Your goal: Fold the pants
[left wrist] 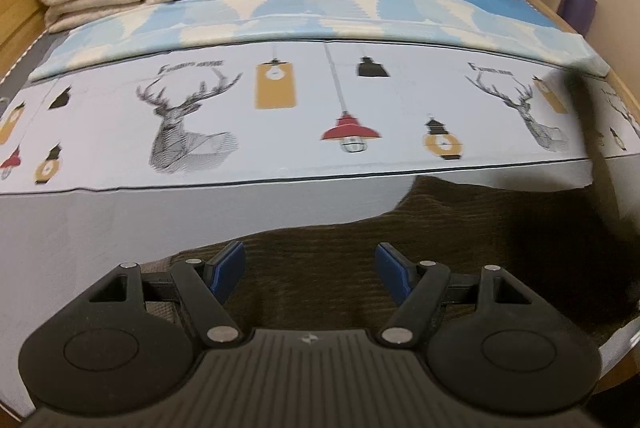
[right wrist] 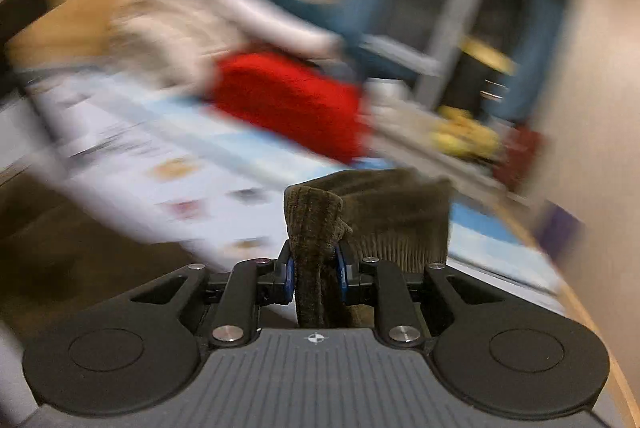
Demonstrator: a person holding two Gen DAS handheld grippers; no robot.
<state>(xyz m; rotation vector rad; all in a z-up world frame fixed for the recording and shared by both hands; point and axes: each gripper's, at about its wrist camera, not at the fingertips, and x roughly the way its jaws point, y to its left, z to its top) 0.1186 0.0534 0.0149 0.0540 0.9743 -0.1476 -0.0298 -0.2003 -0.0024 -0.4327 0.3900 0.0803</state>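
i find my right gripper clamped on a bunched end of the brown pants lifted over the bed, my left gripper spread wide above the rest, so i judge folding barely begun.

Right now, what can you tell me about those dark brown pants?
The pants are dark olive-brown, ribbed like corduroy. In the left view they lie spread over the near edge of the printed bedsheet, under the left gripper, whose jaws stand open. In the right view, the right gripper has its jaws shut on a bunched fold, lifted so the fabric sticks up beyond them.
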